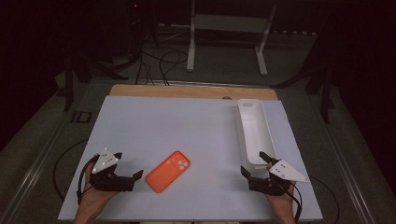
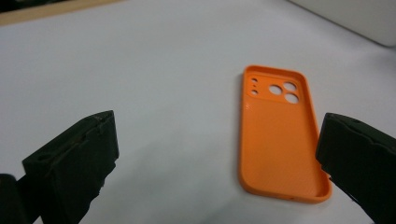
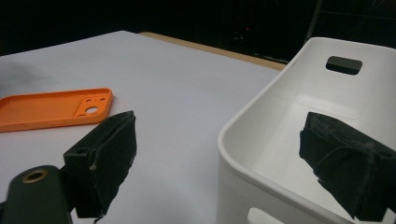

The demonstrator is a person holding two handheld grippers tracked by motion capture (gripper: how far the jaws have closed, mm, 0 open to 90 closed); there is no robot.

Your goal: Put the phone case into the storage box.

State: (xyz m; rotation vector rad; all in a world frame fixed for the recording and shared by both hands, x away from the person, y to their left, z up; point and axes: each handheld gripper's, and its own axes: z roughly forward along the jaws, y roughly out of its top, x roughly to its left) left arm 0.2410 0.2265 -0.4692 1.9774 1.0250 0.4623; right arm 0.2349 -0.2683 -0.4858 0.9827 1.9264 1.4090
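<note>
Two grippers spread wide, left gripper [image 1: 127, 166] beside orange phone case [image 1: 168, 171], long axis diagonal, camera cutouts far-right, right gripper [image 1: 253, 164] at white bin [image 1: 254, 132]

This looks like a lab or recording room. A white work surface [image 1: 187, 126] lies over a wooden table [image 1: 187, 90] in a pool of light, with darkness all round. On the grey floor beyond the far edge lie loose black cables [image 1: 161, 63] and a white metal stand [image 1: 229, 28].
</note>
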